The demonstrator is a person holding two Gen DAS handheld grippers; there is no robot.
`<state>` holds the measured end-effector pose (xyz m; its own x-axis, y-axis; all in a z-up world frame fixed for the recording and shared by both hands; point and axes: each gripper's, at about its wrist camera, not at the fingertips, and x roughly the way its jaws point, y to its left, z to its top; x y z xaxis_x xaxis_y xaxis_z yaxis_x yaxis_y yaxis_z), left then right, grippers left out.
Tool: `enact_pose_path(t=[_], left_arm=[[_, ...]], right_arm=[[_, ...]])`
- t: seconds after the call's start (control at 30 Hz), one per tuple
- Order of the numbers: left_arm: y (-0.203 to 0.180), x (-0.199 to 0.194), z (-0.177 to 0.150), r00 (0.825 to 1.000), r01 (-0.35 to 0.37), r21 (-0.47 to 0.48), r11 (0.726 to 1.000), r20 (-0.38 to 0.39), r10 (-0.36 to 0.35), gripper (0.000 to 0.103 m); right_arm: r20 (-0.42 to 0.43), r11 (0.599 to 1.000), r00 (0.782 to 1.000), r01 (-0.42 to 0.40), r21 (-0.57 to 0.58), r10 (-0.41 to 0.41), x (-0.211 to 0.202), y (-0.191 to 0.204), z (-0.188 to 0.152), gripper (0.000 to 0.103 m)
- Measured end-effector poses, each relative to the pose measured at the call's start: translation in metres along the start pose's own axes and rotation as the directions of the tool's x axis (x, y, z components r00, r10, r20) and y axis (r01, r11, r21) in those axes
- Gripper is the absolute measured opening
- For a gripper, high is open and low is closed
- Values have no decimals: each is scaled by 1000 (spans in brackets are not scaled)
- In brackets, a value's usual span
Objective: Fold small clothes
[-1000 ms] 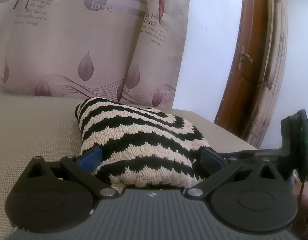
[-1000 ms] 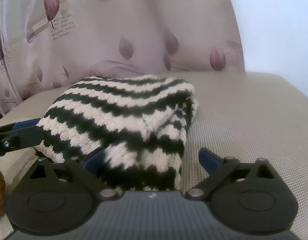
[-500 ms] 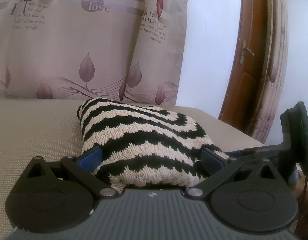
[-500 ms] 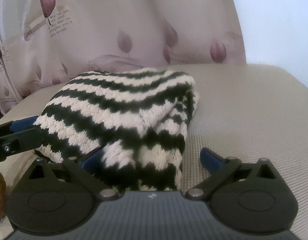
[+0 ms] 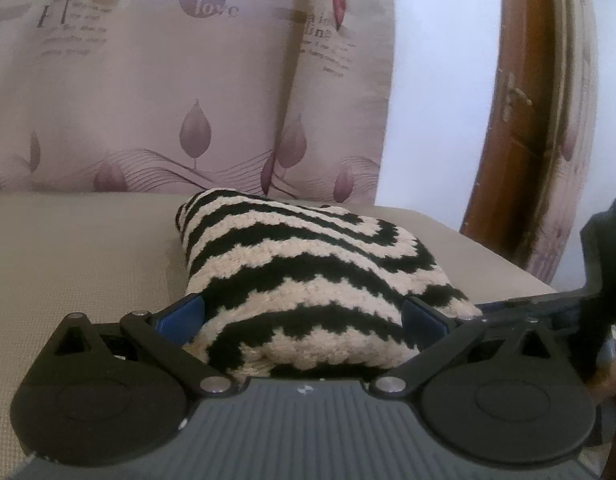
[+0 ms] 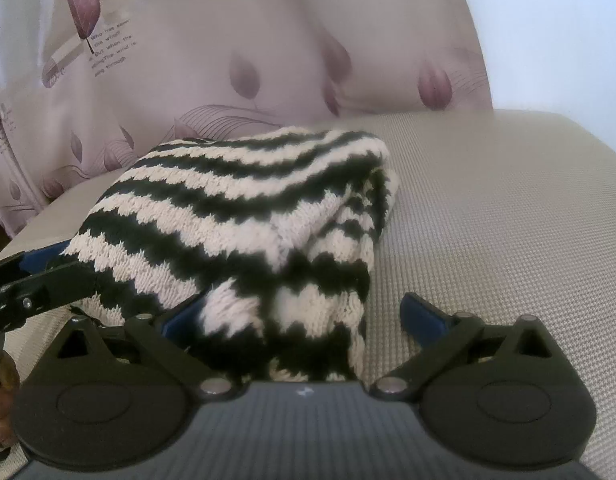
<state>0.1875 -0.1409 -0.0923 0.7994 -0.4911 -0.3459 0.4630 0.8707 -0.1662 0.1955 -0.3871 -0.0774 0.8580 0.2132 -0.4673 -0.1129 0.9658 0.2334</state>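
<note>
The folded striped knit [image 5: 308,276] lies on the beige counter [image 5: 75,248] in front of a curtain [image 5: 147,80]. The left claw [image 5: 303,316] is spread wide, blue fingers [image 5: 179,316] flanking the knit's near edge. The right claw [image 6: 303,316] is equally wide, knit covering its left finger, right finger [image 6: 422,316] over bare counter.

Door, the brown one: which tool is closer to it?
Right, probably. The right tool sits at the sweater's door-side corner; the left tool is further along, farther from the door.
</note>
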Motion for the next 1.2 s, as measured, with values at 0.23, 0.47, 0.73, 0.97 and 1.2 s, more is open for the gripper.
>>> enact_pose_path(t=[0.23,0.47,0.73,0.97,1.2], left_arm=[[11,5,0,999,-14,-57,998,-33,12,103],[9,5,0,999,-20,-61,998,-38,17,103],[22,4,1,998,36,-131,991,-45,-42,103],[74,-3,14,976,205,-303,931,-2,-216,103],[124,35,30,922,323,-468,822,-39,-385,103]], right_arm=[[0,1000,1000,-1,2,1,0,0,0,103],[0,1000,1000,-2,5,2,0,0,0,103],[1,1000,1000,-7,11,7,-1,-1,0,103],[-7,999,1000,-26,35,26,-2,-4,2,103],[-11,947,981,-186,261,195,-4,-40,15,103]])
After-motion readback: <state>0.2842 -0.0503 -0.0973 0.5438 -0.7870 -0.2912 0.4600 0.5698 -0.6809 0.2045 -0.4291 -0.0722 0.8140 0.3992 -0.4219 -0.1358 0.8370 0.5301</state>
